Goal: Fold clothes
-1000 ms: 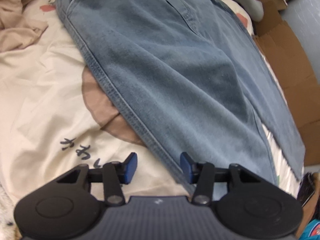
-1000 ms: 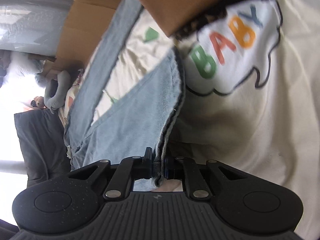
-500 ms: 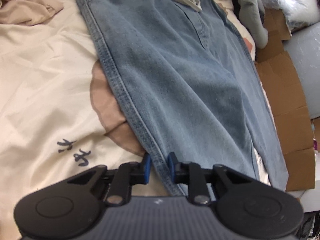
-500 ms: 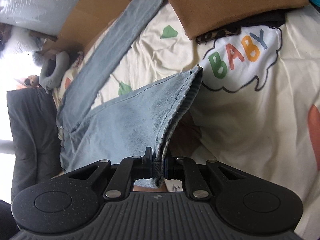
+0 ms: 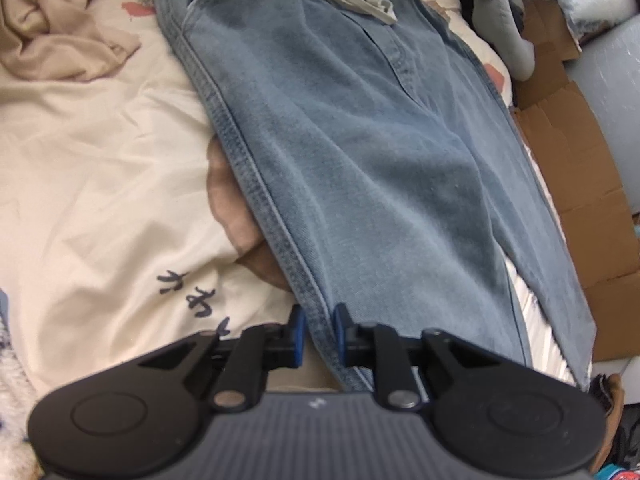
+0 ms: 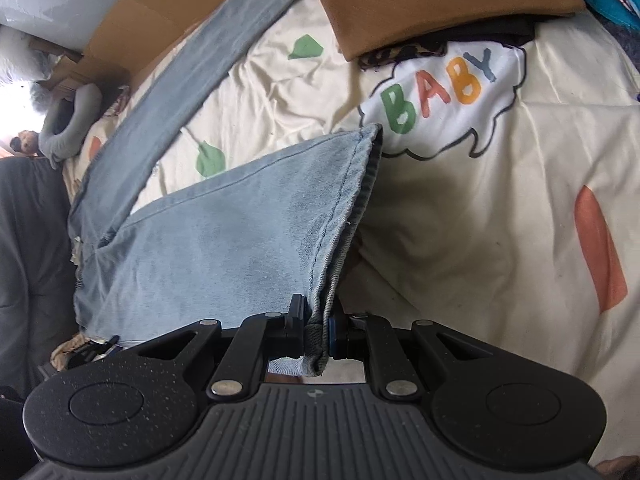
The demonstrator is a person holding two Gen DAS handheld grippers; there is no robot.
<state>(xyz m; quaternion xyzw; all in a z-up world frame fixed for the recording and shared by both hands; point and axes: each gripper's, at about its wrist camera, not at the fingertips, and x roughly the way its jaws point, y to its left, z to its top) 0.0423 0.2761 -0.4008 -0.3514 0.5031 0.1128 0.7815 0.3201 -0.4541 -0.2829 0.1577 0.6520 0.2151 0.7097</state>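
Cream printed bedding (image 5: 100, 184) stretches under everything, with flattened cardboard (image 5: 576, 184) along its far side. Across it lie the blue jeans (image 5: 360, 152), waistband away from me, legs spread apart in the right view. A brown folded cloth (image 6: 432, 0) sits on a dark pile beyond the "BABY" print (image 6: 440, 88); a crumpled beige garment (image 5: 56, 28) lies off to the left. My left gripper (image 5: 319, 334) has just been closing narrowly around the jeans' side seam. My right gripper (image 6: 316, 330) clamps a lifted leg hem.
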